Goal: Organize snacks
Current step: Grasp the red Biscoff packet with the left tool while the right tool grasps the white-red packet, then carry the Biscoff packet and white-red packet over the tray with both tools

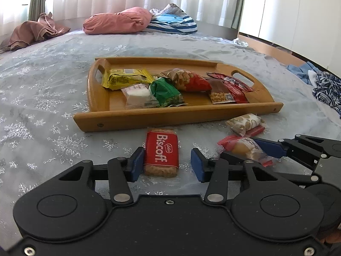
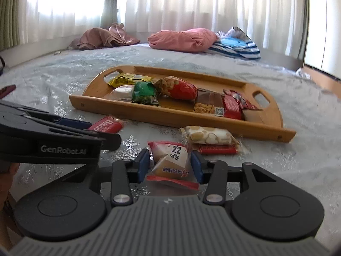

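Both claws sit low on the bed: left gripper (image 1: 167, 163) unclenched, straddling the red Biscoff biscuit pack (image 1: 161, 154), right gripper (image 2: 170, 165) straddling the clear-wrapped cake packet (image 2: 171, 163), grip unclear, presumably bound for the wooden tray (image 2: 213, 123).

Narrow lane between the bed's near edge and the tray's long near wall

Loose packets crowd the bedspread (image 1: 53, 98) here: the Biscoff packet (image 1: 161, 154), a cream dotted packet (image 2: 210, 136) lying on a flat red one (image 2: 217, 149), and a bun packet (image 2: 171, 163). The wooden tray (image 1: 179, 115) blocks the way behind them, its floor mostly covered, with bare wood seemingly at its right corner. Left of the tray the bedspread lies open; pillows (image 1: 117, 21) bar the far edge.
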